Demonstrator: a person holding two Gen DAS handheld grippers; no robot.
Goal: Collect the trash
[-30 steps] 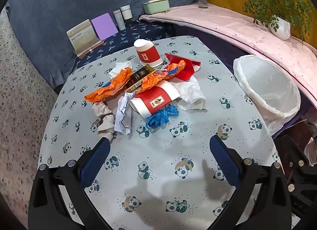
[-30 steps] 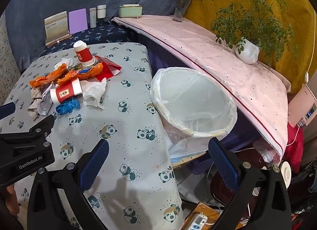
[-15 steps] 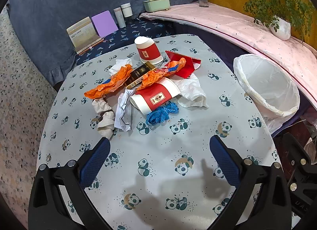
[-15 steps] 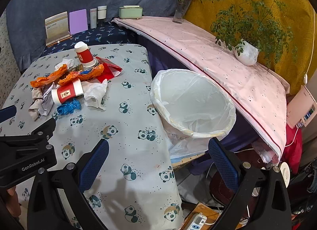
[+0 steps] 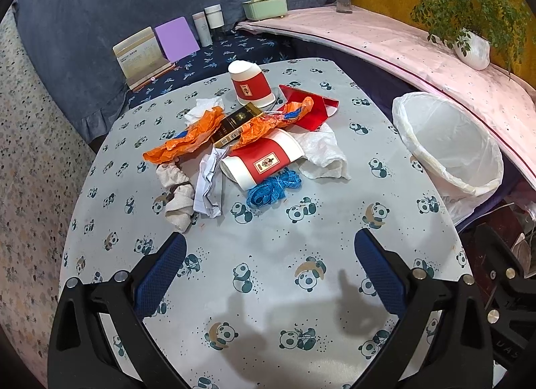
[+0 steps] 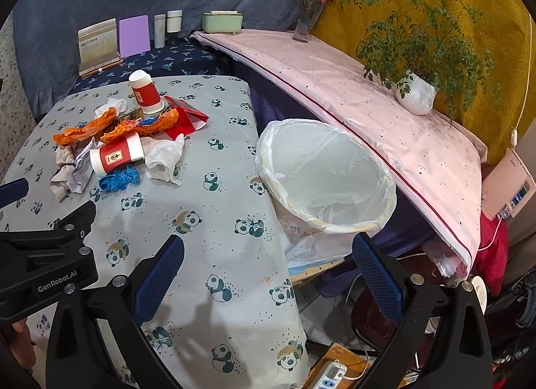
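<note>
A trash pile lies mid-table: a tipped red-and-white paper cup, an upside-down cup, orange wrappers, a dark packet, blue string, white tissue, crumpled paper, a beige rag and red paper. A white-lined bin stands off the table's right edge. My left gripper is open and empty, short of the pile. My right gripper is open and empty over the table's right edge, near the bin. The tipped cup also shows in the right wrist view.
The panda-print table has a blue bench behind with cards, jars and a green box. A pink-covered ledge carries a potted plant and flower vase. A power strip lies on the floor.
Both grippers have drawn back slightly from the pile, so the trash sits a little farther off in the views. Both stayed open; nothing was picked up.
</note>
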